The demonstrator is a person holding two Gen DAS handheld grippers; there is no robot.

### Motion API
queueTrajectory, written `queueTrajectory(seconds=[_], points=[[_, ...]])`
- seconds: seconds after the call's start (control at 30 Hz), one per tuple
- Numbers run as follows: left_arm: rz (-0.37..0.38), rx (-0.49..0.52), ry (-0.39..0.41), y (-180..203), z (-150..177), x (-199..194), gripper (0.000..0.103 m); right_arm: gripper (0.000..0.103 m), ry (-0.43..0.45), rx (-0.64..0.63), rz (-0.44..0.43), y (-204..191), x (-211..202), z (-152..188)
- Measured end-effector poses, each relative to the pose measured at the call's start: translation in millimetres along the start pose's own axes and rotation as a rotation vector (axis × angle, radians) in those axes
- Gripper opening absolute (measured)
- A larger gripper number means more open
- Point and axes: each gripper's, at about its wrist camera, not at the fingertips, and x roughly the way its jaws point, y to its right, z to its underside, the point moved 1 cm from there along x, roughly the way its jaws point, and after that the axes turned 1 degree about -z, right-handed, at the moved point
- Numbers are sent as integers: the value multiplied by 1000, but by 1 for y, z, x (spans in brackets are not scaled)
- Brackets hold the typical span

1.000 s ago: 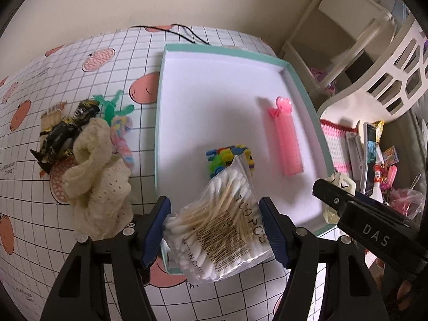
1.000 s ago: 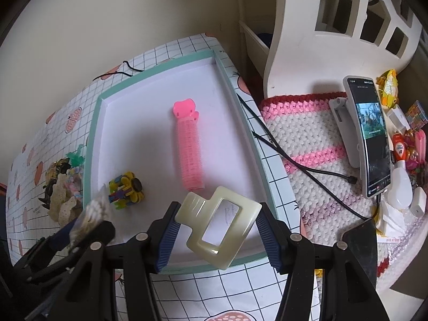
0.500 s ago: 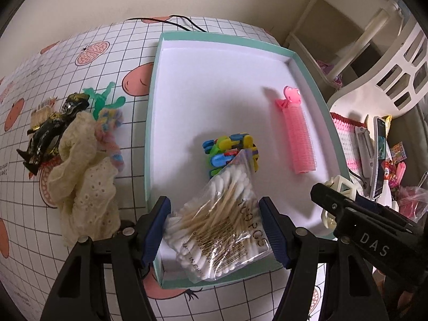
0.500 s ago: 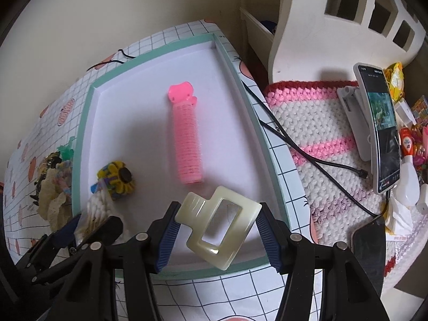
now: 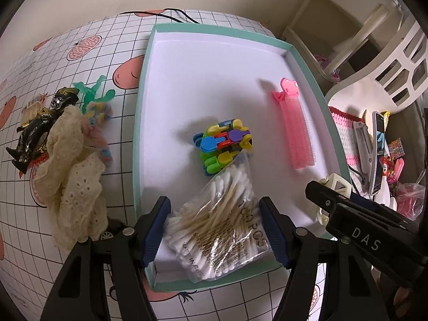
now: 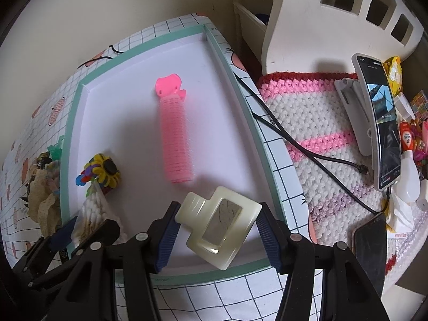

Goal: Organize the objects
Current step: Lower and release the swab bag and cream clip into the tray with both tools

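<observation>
Left wrist view: left gripper [image 5: 215, 230] clamps cotton swab bag [image 5: 216, 230] over near end of teal tray [image 5: 137, 144], bag tip beside colourful clip cluster [image 5: 223, 147].

Right wrist view: right gripper [image 6: 218, 234] grips cream claw clip [image 6: 218, 227] above tray's near right corner; pink hair roller [image 6: 174, 136] lies mid-tray.

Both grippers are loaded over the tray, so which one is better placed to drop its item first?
Probably the right gripper: its hair claw hangs over bare tray floor. The left gripper has its cotton swab bag against the toy.
</observation>
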Motion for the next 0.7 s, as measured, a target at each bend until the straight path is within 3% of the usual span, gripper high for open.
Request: queueTrajectory(seconds=[0.53,0.7], points=[[25,-10,0,-4,0,-6,70,62,17,1,-12,-5,-9,0],[23,-15,11,-6,-1,-11,72,67,29,-1,-15,-6,-15,-4]])
